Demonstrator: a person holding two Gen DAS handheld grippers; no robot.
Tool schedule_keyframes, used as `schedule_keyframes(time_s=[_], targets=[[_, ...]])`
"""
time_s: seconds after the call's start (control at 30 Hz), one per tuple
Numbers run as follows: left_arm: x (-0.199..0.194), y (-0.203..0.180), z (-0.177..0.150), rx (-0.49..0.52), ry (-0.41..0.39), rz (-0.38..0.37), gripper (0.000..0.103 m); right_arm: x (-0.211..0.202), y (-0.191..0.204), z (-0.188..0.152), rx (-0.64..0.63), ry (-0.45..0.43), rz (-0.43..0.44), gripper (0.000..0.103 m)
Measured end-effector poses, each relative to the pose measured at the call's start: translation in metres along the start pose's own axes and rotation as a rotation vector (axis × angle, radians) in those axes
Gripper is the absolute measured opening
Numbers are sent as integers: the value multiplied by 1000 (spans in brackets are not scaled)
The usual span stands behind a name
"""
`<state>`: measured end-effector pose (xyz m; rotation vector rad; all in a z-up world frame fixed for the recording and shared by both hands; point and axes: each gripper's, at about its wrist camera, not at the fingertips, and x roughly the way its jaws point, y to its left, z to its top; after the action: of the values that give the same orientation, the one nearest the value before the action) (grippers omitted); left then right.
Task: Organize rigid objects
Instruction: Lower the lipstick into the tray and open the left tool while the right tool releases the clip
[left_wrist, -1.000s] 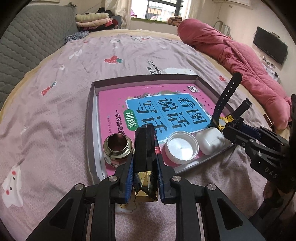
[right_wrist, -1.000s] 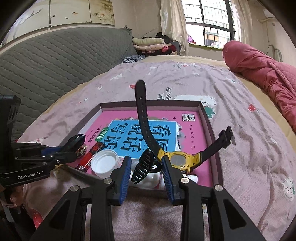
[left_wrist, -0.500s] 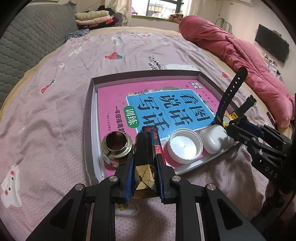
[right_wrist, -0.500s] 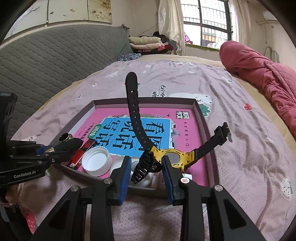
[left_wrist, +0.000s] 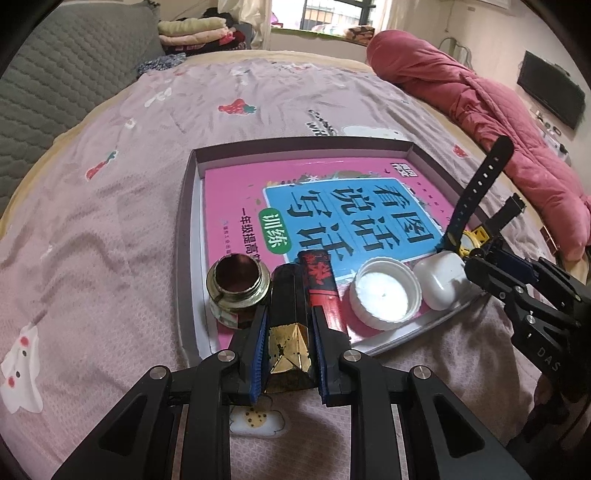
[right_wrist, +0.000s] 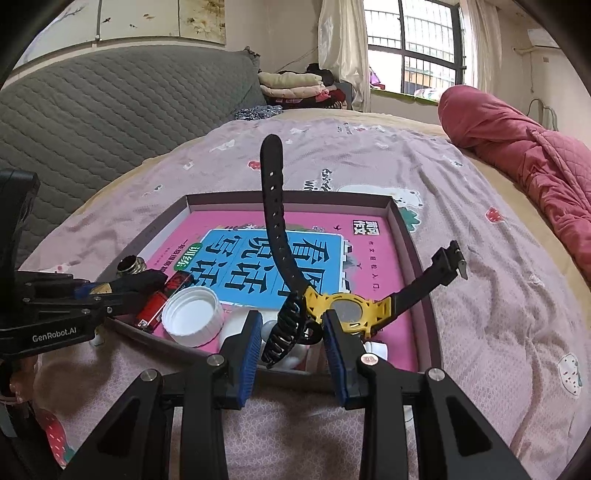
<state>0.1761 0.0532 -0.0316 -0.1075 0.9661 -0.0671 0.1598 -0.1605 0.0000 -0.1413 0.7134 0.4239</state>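
While the left gripper (left_wrist: 288, 350) pinches a black box (left_wrist: 289, 325) with a gold end, the left view shows that box poised over the near edge of the tray (left_wrist: 186, 236), between a jar (left_wrist: 238, 286) on the left and a red lighter (left_wrist: 321, 284) on the right. The gap there is narrow, so the box should go down straight, without nudging the jar, and the pads should part only once it rests on the book (left_wrist: 332, 206). A white cap (left_wrist: 384, 293) and a white case (left_wrist: 441, 278) lie further right.

In the right view, the right gripper (right_wrist: 290, 341) has its jaws partly spread around a black hair clip (right_wrist: 282, 332) and the yellow watch (right_wrist: 349, 308); whether the pads press on either cannot be told. The watch's straps stick up over the tray's near right corner, so it is best lowered slowly, lest the straps snag.
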Motion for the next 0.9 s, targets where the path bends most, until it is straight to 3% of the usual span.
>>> schedule_keyframes(time_s=[0.9], targets=[[9, 1, 3, -17, 6, 19, 22, 5, -4, 1, 7, 1, -18, 34]])
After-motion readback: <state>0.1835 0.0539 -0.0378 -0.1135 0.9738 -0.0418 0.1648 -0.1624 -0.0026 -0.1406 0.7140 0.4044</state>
